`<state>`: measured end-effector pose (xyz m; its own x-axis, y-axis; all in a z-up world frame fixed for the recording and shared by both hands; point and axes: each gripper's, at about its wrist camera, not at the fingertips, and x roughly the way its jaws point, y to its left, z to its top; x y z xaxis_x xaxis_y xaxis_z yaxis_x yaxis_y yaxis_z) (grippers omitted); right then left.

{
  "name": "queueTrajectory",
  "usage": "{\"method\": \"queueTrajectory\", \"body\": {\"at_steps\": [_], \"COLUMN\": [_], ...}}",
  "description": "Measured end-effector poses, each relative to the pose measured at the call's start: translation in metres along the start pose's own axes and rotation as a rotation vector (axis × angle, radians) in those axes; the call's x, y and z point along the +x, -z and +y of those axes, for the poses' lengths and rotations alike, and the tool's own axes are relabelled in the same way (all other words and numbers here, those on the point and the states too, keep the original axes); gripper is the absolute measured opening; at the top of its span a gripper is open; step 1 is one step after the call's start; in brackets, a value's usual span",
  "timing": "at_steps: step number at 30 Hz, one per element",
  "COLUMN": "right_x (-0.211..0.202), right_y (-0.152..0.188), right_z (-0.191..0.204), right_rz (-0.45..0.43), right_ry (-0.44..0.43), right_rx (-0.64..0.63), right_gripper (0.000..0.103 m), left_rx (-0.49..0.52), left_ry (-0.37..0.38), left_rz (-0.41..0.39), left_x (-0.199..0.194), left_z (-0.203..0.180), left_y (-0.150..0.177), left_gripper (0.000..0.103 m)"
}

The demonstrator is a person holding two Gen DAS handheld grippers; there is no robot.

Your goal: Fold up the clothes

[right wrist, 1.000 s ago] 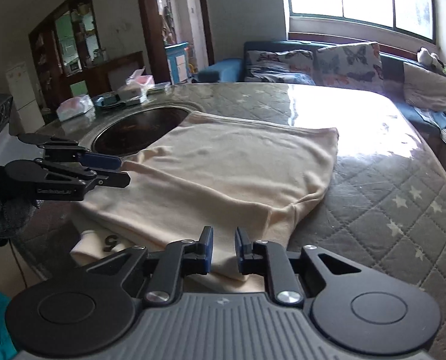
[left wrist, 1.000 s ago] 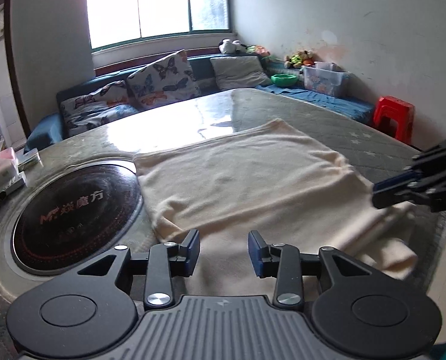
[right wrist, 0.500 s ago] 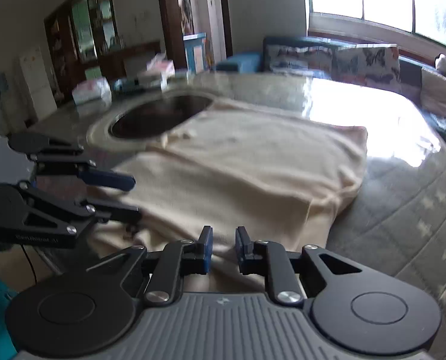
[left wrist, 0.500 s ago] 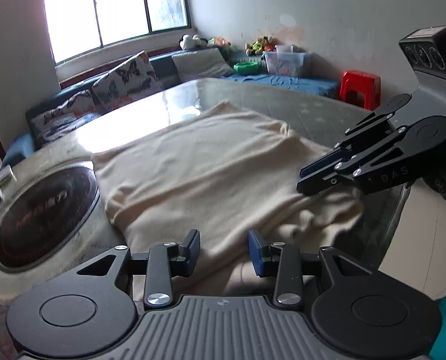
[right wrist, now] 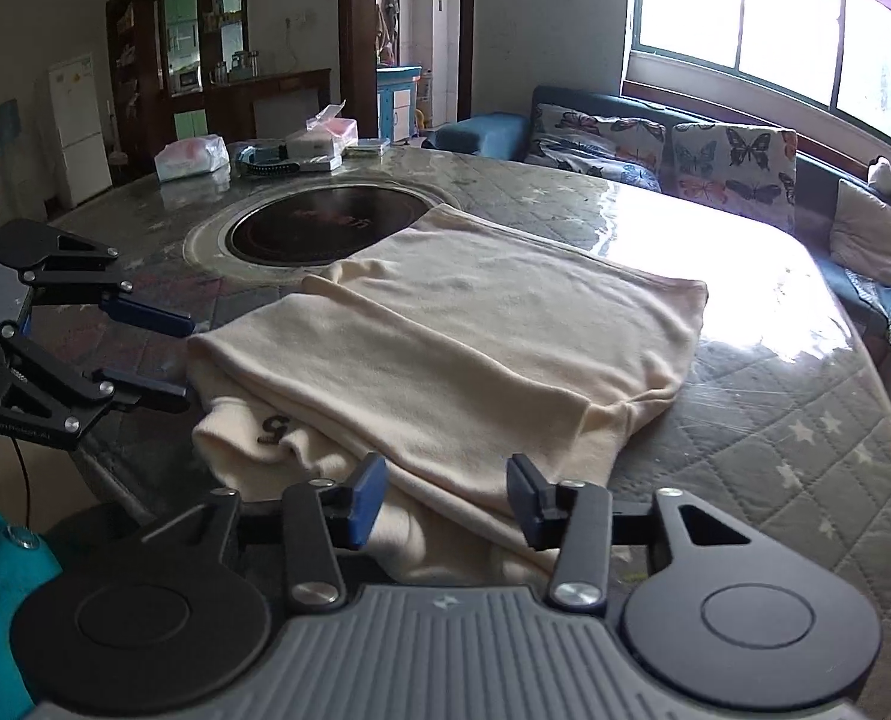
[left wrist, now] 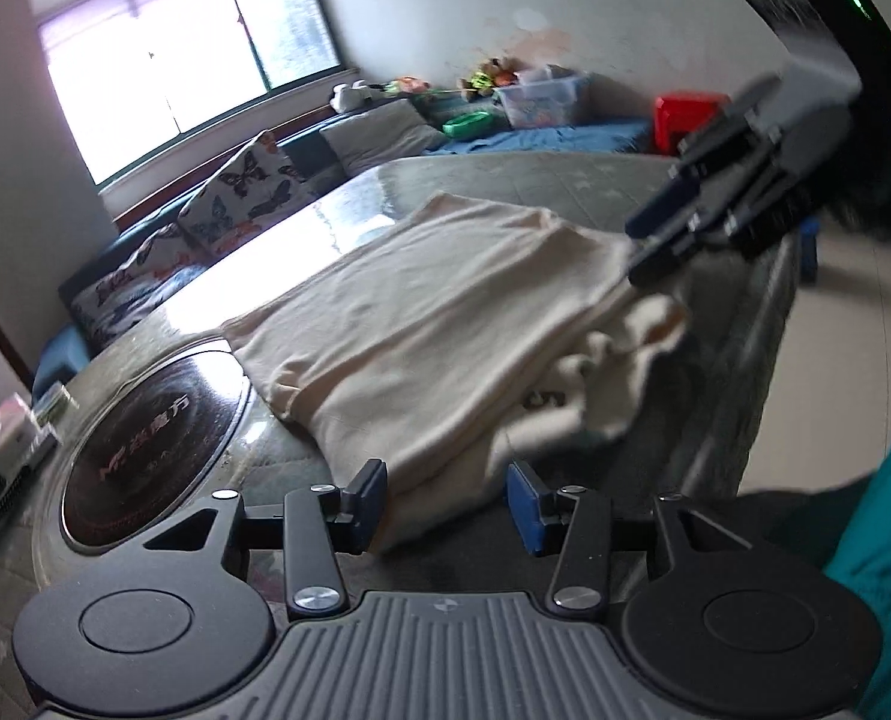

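A cream garment (left wrist: 445,312) (right wrist: 475,348) lies folded on the round table, its top layer doubled over a lower layer that bears a dark mark (right wrist: 271,426). Its near edge is bunched at the table's rim. My left gripper (left wrist: 448,501) stands open at the garment's near-left corner, with nothing between the fingers; the right wrist view shows the left gripper (right wrist: 145,354) beside the cloth's left edge. My right gripper (right wrist: 445,501) is open over the near hem, cloth lying below the gap. From the left wrist, the right gripper (left wrist: 655,240) hovers at the garment's far right corner.
The table (right wrist: 775,420) has a quilted star cover under glass and a round black hob (right wrist: 325,228) set in its middle, partly under the cloth. Bags and boxes (right wrist: 253,150) sit at its far side. A sofa with butterfly cushions (right wrist: 727,162) runs behind. A teal sleeve (left wrist: 883,540) is close by.
The right gripper's fingers have spread from nearly closed to wide open. Both grippers have shifted along the table's near edge, and the garment's near part now lies doubled and bunched.
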<state>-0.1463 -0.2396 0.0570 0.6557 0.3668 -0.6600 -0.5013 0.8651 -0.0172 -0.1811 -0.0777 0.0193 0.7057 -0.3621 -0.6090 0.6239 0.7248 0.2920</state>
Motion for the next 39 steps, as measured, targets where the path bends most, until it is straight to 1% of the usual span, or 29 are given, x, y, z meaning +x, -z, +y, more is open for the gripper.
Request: {"method": "queueTrajectory", "body": {"at_steps": [5,7,8,10,11,12,13,19,22,23,26,27,28,29,30,31,34,37,39], "right_x": [-0.01,-0.013,-0.013,-0.013,-0.013,-0.013,-0.013,-0.013,-0.006,-0.004,0.004,0.007,0.01,0.012,0.015,0.018,0.026,0.034,0.038], "right_y": [0.004,0.005,0.006,0.007,0.008,0.008,0.009,0.012,0.007,0.005,-0.001,-0.003,-0.005,-0.006,-0.008,-0.01,-0.016,-0.022,-0.025], "right_z": [0.001,0.001,0.002,0.004,0.005,0.005,0.006,0.011,0.007,0.005,0.0,-0.002,-0.003,-0.005,-0.007,-0.009,-0.014,-0.019,-0.022], "right_rz": [0.013,0.017,0.018,0.02,0.021,0.022,0.023,0.029,0.025,0.024,0.019,0.018,0.016,0.015,0.013,0.012,0.007,0.003,0.0], "right_ry": [0.015,0.017,0.015,0.009,0.006,0.003,0.001,-0.016,-0.034,-0.04,-0.06,-0.067,-0.073,-0.08,-0.086,-0.093,-0.112,-0.132,-0.141], "right_rx": [-0.039,-0.059,-0.07,-0.093,-0.105,-0.117,-0.128,-0.198,-0.179,-0.169,-0.138,-0.128,-0.117,-0.107,-0.097,-0.086,-0.055,-0.024,-0.006], "right_gripper": [0.049,0.056,0.056,0.057,0.057,0.058,0.06,0.063,0.062,0.061,0.048,0.042,0.033,0.029,0.022,0.02,0.015,0.015,0.014], "left_rx": [0.066,0.07,0.064,0.048,0.038,0.027,0.013,-0.099,-0.145,-0.161,-0.18,-0.182,-0.181,-0.178,-0.174,-0.168,-0.138,-0.089,-0.064], "left_ry": [0.022,0.03,0.035,0.045,0.047,0.05,0.052,0.063,0.074,0.078,0.081,0.08,0.077,0.076,0.075,0.072,0.057,0.02,0.002], "left_rz": [-0.034,-0.041,-0.042,-0.047,-0.052,-0.056,-0.06,-0.066,-0.056,-0.053,-0.04,-0.037,-0.036,-0.035,-0.035,-0.034,-0.022,-0.002,-0.002], "left_x": [0.009,0.016,0.018,0.022,0.023,0.024,0.025,0.033,0.038,0.04,0.045,0.046,0.045,0.043,0.04,0.038,0.031,0.027,0.025], "left_z": [-0.018,-0.022,-0.022,-0.021,-0.019,-0.017,-0.014,0.01,0.019,0.022,0.024,0.024,0.024,0.024,0.024,0.024,0.021,0.014,0.011], "left_y": [0.0,-0.002,-0.004,-0.007,-0.009,-0.011,-0.014,-0.03,-0.034,-0.036,-0.036,-0.035,-0.034,-0.033,-0.031,-0.029,-0.021,-0.01,-0.005], "left_gripper": [0.048,0.047,0.045,0.028,0.025,0.018,0.014,0.012,0.012,0.012,0.012,0.015,0.016,0.017,0.02,0.024,0.024,0.028,0.028]}}
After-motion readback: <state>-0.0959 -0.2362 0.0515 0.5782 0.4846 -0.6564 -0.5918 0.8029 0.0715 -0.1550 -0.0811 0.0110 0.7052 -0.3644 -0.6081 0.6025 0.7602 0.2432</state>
